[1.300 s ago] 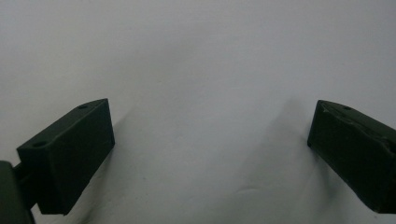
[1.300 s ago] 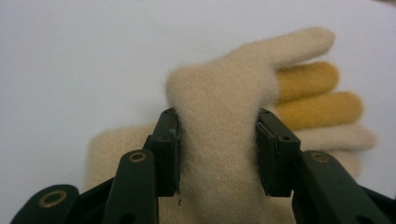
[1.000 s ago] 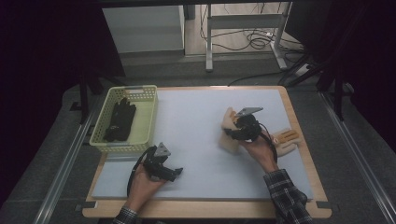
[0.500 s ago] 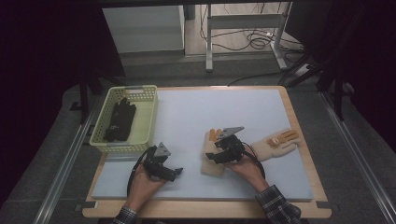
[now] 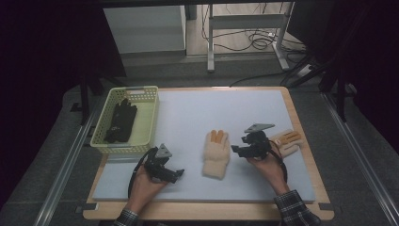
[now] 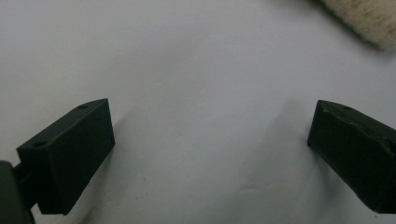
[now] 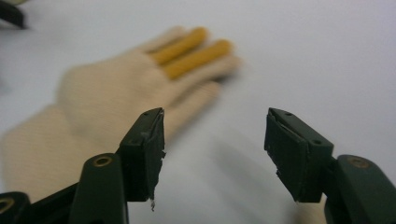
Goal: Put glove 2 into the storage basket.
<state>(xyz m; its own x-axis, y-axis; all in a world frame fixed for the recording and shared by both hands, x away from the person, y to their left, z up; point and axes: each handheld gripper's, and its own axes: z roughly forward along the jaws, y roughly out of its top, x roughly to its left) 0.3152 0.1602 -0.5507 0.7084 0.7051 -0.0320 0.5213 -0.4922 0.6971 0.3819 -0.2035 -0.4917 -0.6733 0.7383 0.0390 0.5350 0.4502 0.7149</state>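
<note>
A cream knit glove (image 5: 216, 151) with two orange fingers lies flat on the white mat (image 5: 188, 113), cuff toward me. My right gripper (image 5: 235, 150) hovers just right of it, open. Its jaws have just been closing a little, with nothing between them. In the right gripper view the same glove (image 7: 107, 93) lies ahead and left of that gripper (image 7: 215, 144), clear of both pads. A second cream glove (image 5: 287, 140) rests behind the right hand. My left gripper (image 5: 180, 174) sits low on the mat near the front, open (image 6: 210, 149), with the first glove's cuff (image 6: 369, 18) at the upper right corner.
A pale yellow basket (image 5: 148, 117) holding black gloves (image 5: 121, 121) stands at the mat's left edge. The wooden table rim (image 5: 308, 141) borders the mat. Metal rails run along both sides, and cables lie on the floor behind.
The right gripper carried the cream glove from the right side toward the middle, let it go on the mat and drew back to the right. The left hand stayed still.
</note>
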